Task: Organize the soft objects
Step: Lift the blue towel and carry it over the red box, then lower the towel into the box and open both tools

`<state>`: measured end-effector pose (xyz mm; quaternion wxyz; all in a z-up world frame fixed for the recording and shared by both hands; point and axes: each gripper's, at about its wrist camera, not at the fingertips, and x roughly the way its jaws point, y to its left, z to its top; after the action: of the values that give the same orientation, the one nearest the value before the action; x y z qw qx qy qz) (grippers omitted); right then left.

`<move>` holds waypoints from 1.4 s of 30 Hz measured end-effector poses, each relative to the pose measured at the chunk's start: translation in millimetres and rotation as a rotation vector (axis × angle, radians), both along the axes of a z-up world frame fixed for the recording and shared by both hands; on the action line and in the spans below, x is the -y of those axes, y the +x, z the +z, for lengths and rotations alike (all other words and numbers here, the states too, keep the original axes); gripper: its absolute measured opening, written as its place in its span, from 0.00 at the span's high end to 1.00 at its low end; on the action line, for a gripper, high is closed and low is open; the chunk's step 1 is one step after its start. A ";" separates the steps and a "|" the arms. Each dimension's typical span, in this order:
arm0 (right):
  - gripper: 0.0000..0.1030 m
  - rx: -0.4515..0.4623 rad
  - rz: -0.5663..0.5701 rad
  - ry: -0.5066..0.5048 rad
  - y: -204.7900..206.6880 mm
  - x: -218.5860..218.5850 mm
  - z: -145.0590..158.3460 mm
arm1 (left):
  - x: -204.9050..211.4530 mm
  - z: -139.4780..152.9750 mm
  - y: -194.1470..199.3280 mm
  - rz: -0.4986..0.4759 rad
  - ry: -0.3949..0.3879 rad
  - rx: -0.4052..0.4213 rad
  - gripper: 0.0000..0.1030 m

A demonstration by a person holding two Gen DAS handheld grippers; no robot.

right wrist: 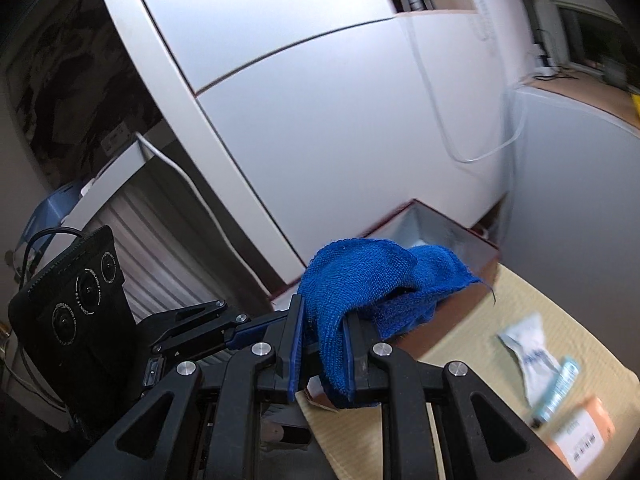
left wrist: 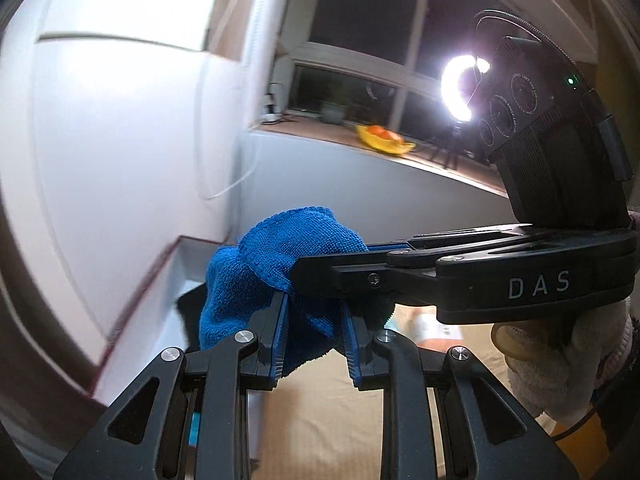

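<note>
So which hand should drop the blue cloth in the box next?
Probably the right. Both the left hand-held gripper and the right hand-held gripper pinch the blue cloth, but in the right wrist view the open box lies straight ahead.

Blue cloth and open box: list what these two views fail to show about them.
- Blue cloth: its lower part is hidden behind the right gripper in the right wrist view, and behind the left gripper in the left wrist view.
- Open box: the cloth covers its floor, so its contents cannot be told.
- Packets on the table: motion blur makes the print unreadable.
</note>
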<state>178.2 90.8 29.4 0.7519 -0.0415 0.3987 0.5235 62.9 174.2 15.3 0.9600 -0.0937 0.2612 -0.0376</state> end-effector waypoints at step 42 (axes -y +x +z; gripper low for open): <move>0.39 -0.070 -0.111 -0.151 45.0 -48.4 -89.4 | -56.1 -94.0 6.0 0.236 0.144 -0.200 0.25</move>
<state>223.2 139.2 -60.0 0.7600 -0.0578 0.4647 0.4507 68.9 230.3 -78.6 0.9312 -0.0582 0.3446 0.1039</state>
